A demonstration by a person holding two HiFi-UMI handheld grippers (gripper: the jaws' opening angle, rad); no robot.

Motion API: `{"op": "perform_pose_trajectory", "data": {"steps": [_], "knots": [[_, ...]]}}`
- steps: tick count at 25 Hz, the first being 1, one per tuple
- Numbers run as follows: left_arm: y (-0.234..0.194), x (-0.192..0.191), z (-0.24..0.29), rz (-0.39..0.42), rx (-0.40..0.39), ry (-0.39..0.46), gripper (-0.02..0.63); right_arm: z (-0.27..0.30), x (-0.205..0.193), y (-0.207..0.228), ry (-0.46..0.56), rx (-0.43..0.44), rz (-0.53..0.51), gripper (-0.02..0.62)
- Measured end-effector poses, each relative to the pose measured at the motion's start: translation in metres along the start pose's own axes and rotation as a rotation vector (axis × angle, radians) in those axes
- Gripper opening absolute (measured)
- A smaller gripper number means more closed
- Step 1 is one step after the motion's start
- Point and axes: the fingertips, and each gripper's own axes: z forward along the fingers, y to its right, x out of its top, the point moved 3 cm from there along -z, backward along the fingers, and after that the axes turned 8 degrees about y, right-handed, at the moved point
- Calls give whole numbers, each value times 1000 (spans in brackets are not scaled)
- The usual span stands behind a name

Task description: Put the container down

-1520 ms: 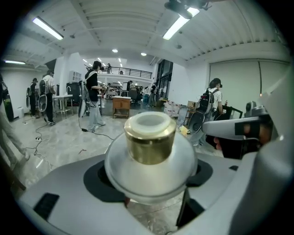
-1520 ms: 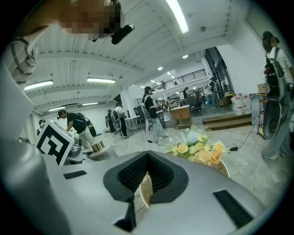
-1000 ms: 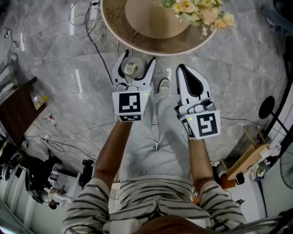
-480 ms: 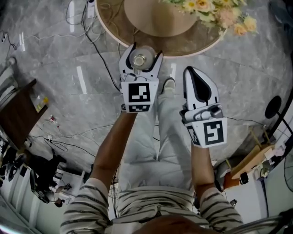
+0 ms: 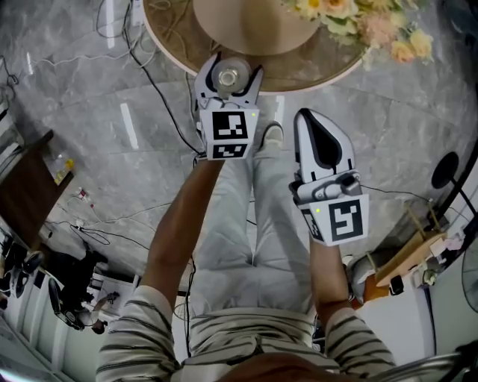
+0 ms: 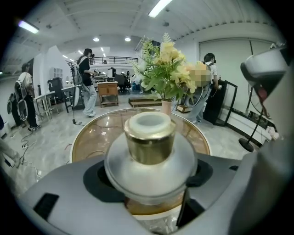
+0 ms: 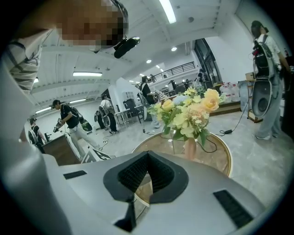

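Observation:
A clear glass container (image 5: 228,75) with a gold neck and white lid sits between the jaws of my left gripper (image 5: 233,67), which is shut on its round body. It hangs above the near rim of a round glass table (image 5: 314,72). From the left gripper view the container (image 6: 149,142) fills the middle, with the table (image 6: 92,137) just beyond it. My right gripper (image 5: 305,116) hovers over the floor, short of the table, to the right of the left one. Its jaws (image 7: 147,158) are shut with nothing between them.
A vase of yellow flowers (image 5: 358,22) stands on the table's far right part. Cables (image 5: 149,67) trail over the marble floor at the left. A dark wooden desk (image 5: 26,175) is at the far left, a black stand (image 5: 448,171) at the right. People stand in the background.
Both grippers have moved forward toward the table. The left one has carried the container from over the floor to above the table's near rim.

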Motion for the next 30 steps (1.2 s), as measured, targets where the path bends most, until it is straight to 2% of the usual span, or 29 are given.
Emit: {"op": "perform_pose_trajectory", "data": {"steps": [14,26,30], "knots": [[-4,-37,48,30,10,-58,331,13,-15,25,-36,-8,12,9],[-2,-43,57,79,-1,-44,333,14,-17,27,-50,-10,17,9],[-5,-45,54,27,-1,-41,352,13,-12,26,-33,-23,48,9]]}}
